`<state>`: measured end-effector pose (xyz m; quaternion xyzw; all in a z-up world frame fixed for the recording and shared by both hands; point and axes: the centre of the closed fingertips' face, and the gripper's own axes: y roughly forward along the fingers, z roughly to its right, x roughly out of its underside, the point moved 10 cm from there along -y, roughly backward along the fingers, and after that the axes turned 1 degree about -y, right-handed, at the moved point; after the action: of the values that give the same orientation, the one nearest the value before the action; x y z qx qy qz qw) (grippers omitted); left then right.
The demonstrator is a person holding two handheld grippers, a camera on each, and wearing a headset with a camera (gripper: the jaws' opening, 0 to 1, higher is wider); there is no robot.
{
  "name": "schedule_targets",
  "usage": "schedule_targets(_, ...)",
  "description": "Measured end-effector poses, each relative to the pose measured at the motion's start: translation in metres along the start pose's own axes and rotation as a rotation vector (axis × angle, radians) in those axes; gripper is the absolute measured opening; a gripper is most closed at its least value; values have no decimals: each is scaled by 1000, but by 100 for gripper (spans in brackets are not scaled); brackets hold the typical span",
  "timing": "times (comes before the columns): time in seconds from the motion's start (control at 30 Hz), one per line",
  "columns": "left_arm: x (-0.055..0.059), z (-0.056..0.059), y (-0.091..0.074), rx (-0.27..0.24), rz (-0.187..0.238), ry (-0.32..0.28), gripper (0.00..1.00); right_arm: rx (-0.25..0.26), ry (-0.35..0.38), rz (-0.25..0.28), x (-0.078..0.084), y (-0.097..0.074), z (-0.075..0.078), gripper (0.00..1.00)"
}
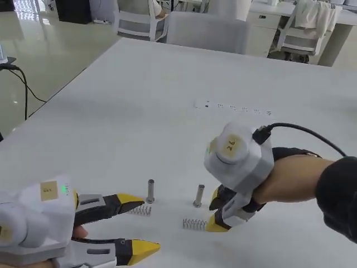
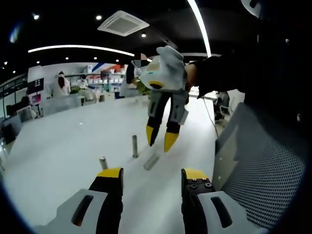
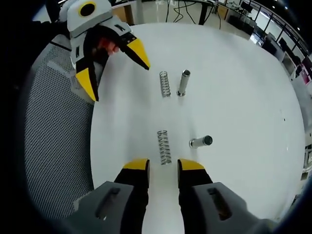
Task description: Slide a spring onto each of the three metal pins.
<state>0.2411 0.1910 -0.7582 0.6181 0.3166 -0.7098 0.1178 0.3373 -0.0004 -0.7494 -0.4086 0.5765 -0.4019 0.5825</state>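
Ref pt: pin 1 (image 1: 199, 196), upright on the white tabletop (image 1: 167, 100). Pin 2 (image 1: 150, 191), also upright, stands left of pin 1 in the head view, apart from it.

Spring 1 (image 1: 194, 224) lies flat on the near side of pin 1, just beside its base. Spring 2 (image 1: 139, 210) lies flat left of pin 1, a bit past pin 2 & on the near side. Both springs are on the tabletop, neither on a pin.

Right hand-held gripper (image 1: 215, 212) sits just right of pin 1, jaws apart, nothing clamped. Its yellow tips flank the end of spring 1. In the right gripper view spring 1 (image 3: 164, 146) runs out lengthwise from the gap btw the tips, w/ pin 1 (image 3: 201, 142) close at its side. Tip contact w/ the spring: can't tell.

Left hand-held gripper (image 1: 139, 223) is well left of pin 1, beyond pin 2, jaws wide apart & empty, one tip right by spring 2. In the left gripper view spring 1 (image 2: 151, 162) lies beside pin 1 (image 2: 135, 146), under the other gripper's tips.
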Motion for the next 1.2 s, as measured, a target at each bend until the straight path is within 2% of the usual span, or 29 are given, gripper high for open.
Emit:
schedule_targets(0.3, 0, 0, 2, 8, -4, 1, 40, -4, 2, -27, 6, 16, 2, 15)
schedule_targets(0.77, -2, 0, 3, 19, -9, 7, 39, -6, -24, -48, 4, 24, 2, 12)
schedule_targets(1.03, -3, 1, 4, 26, -11, 15, 39, 13, -46, -45, 6, 22, 2, 8)
schedule_targets(1.2, -5, 1, 7, 41, -19, 25, 38, 8, -55, -35, 3, 10, -4, 8)
